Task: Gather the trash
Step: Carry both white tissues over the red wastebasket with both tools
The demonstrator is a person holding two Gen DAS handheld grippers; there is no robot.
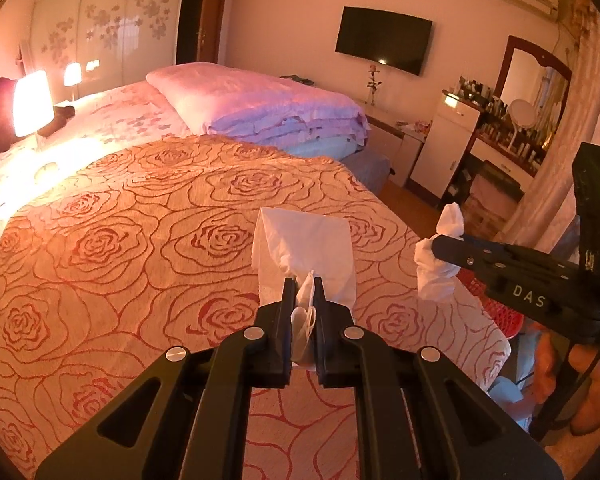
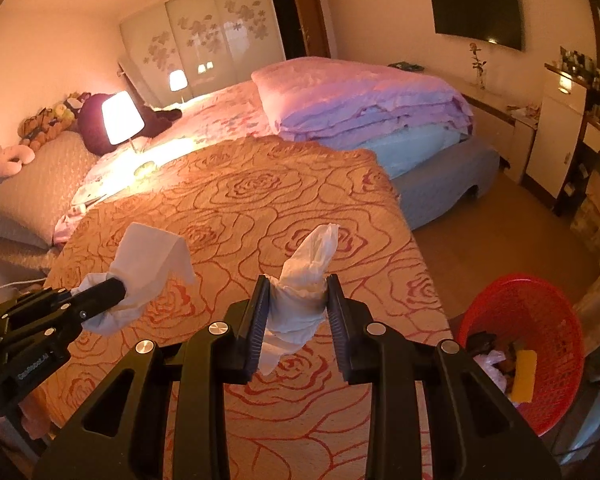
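Bedroom, rose-pattern bedspread (image 1: pixel 120 240) underneath. 2 tissues, 2 grippers, 1 red basket (image 2: pixel 540 300).
Flat tissue (image 1: pixel 304 244): pinched betw jaws of left gripper (image 1: pixel 303 284), nearly closed, sheet sticking fwd past tips.
Twisted tissue wad (image 2: pixel 300 300): clamped betw pads of right gripper (image 2: pixel 298 280), above bed edge.
Basket on floor, right of bed, w/ trash inside.

The rose-patterned bedspread (image 2: pixel 228 200) lies bare ahead, open for passage up to the folded pink quilt (image 2: pixel 364 100) and lit lamp (image 2: pixel 122 118). Right of the bed, bare floor (image 2: pixel 480 248) surrounds the red mesh basket (image 2: pixel 548 296), its mouth unobstructed.
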